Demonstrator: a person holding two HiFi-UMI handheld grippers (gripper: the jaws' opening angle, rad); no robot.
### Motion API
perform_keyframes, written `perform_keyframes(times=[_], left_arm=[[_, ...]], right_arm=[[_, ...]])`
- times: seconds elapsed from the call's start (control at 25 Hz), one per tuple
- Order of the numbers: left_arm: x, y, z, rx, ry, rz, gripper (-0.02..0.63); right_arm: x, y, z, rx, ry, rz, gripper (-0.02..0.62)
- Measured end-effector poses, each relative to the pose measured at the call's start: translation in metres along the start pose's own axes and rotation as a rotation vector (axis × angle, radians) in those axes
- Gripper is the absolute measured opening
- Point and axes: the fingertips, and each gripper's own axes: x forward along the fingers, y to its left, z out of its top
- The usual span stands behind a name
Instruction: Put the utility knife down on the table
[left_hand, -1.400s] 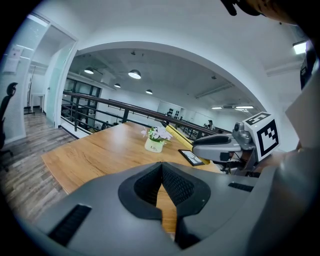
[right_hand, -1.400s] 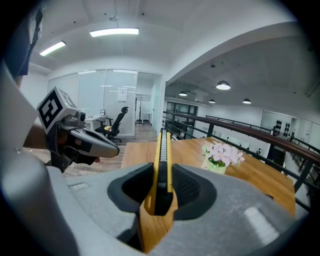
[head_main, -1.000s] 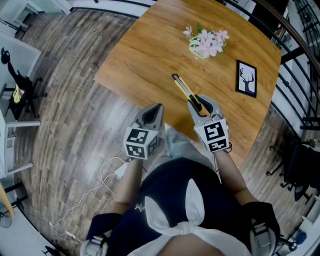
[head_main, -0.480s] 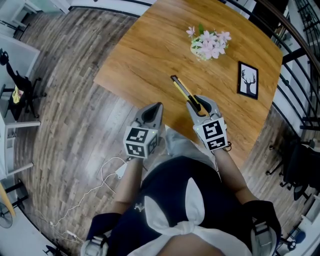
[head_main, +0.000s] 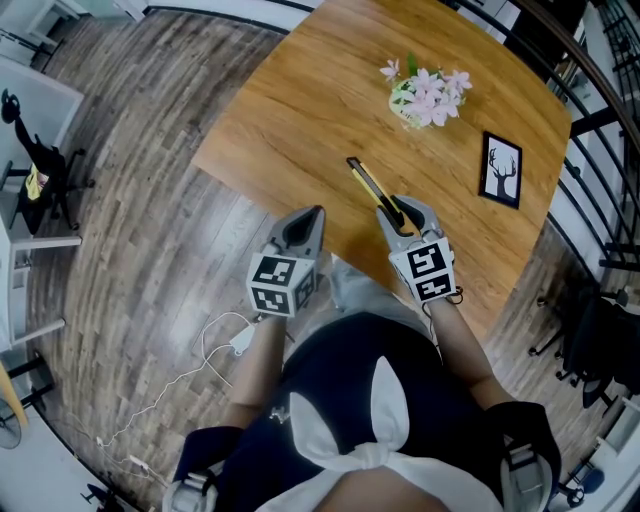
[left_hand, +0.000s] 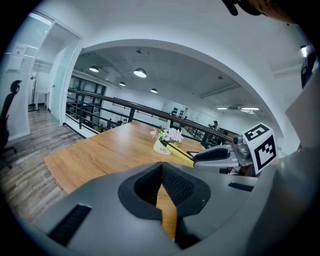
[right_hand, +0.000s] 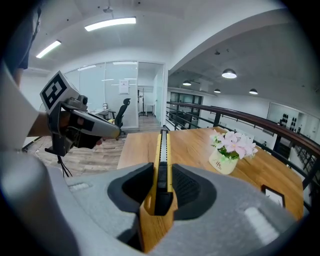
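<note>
Little change: right gripper (head_main: 404, 210) still clamped on knife (head_main: 371, 184), held above table (head_main: 290, 110), not yet down. Left gripper (head_main: 316, 214) jaws together, empty. Release pending.

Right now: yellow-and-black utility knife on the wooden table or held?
Held: right gripper shut on the yellow-and-black utility knife, above the wooden table.

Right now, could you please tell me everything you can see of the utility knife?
The utility knife is long and slim, a yellow plastic-looking body with a black slider track along its middle. The right gripper clamps its rear end; the rest points away over the wooden table. Its blade state is unclear.
</note>
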Motion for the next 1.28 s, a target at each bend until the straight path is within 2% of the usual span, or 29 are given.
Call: perform_keyframes(times=[0.96, 1.28], left_arm=[[0.025, 0.018, 0.003, -0.011, 0.054, 0.018, 0.017], [0.027, 0.031, 0.0, -0.014, 0.041, 0.042, 0.018]], right_arm=[[0.041, -0.006, -0.025, 0.012, 0.09, 0.074, 0.114], [0.053, 0.0, -0.037, 0.012, 0.121, 0.105, 0.114]])
